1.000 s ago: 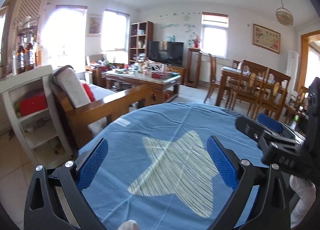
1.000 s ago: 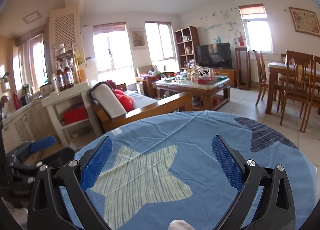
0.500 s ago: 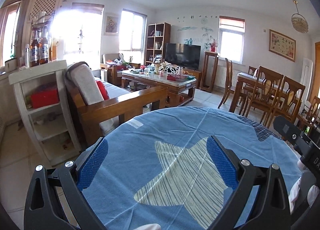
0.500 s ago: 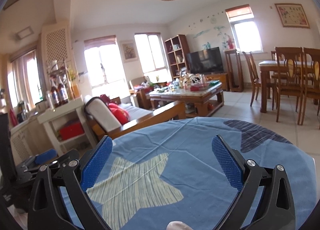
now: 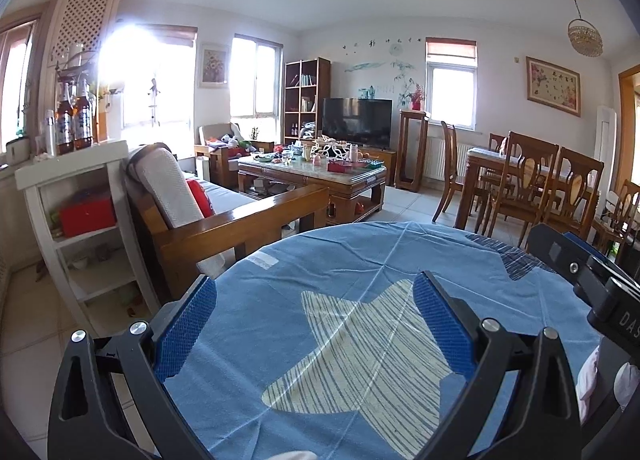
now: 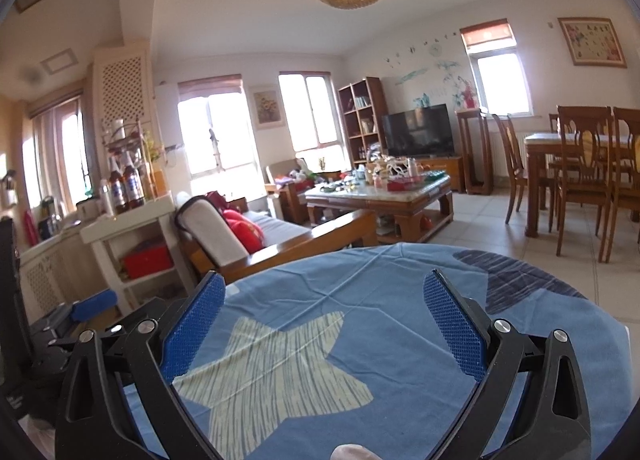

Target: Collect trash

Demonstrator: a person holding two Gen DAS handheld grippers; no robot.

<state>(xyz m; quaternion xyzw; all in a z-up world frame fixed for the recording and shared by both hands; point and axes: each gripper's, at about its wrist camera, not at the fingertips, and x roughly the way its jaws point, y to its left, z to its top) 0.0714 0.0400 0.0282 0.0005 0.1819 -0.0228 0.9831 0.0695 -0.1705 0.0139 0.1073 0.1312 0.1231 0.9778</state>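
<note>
Both grippers hover over the round bench (image 5: 360,260) with its blue star-pattern cloth. The left gripper (image 5: 316,324) has its fingers wide open and empty, and so does the right gripper (image 6: 326,320). No trash shows on the cloth (only a pale blurred bit at the lower edge of each frame).

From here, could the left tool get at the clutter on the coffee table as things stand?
Probably not. The left tool hangs open over the blue tablecloth, while the coffee table stands well across the room, beyond the wooden sofa. The person would have to walk over.
</note>
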